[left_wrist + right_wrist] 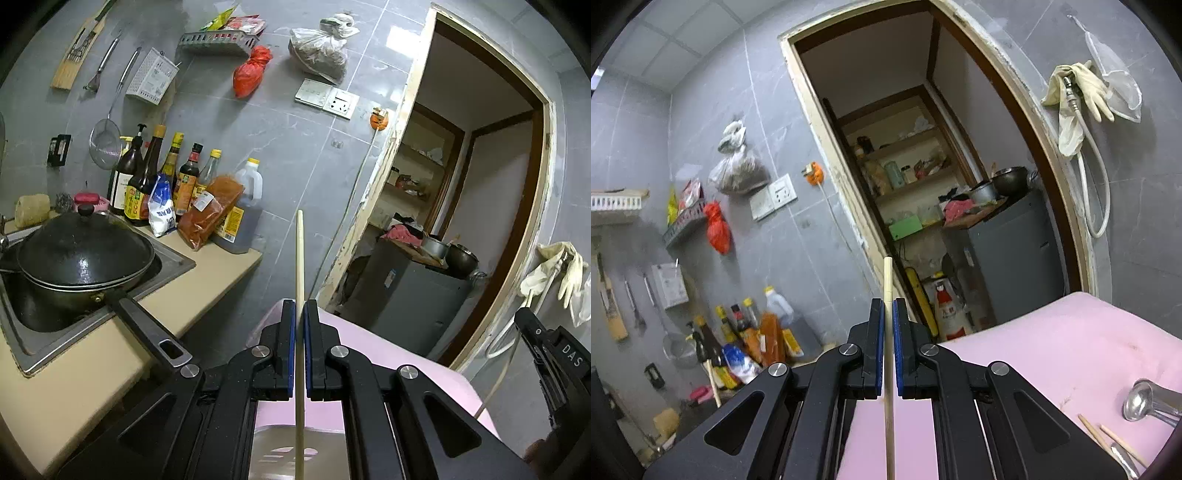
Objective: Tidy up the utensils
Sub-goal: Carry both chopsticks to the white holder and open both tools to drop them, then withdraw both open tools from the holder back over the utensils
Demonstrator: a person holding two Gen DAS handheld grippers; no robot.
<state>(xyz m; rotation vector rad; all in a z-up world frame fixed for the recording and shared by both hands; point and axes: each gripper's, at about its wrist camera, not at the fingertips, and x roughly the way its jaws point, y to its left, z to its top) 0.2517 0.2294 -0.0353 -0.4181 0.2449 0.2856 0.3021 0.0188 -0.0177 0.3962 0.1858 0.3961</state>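
My left gripper (299, 306) is shut on a pale wooden chopstick (300, 254) that sticks up past its blue pads, above a pink basin (399, 354). A metal utensil (291, 454) lies under the gripper. My right gripper (889, 304) is shut on another wooden chopstick (888, 280), also pointing up. The right gripper's black body also shows at the right edge of the left wrist view (554, 354). In the pink basin (1071, 343) lie a metal ladle (1148, 402), two more chopsticks (1108, 439) and a metal piece (1123, 461).
A lidded black wok (81, 254) sits in the sink at left, its handle (147, 328) reaching toward me. Sauce bottles (159, 177) and bags line the beige counter (85, 369). Utensils hang on the grey tiled wall (110, 62). A doorway (923, 184) opens ahead.
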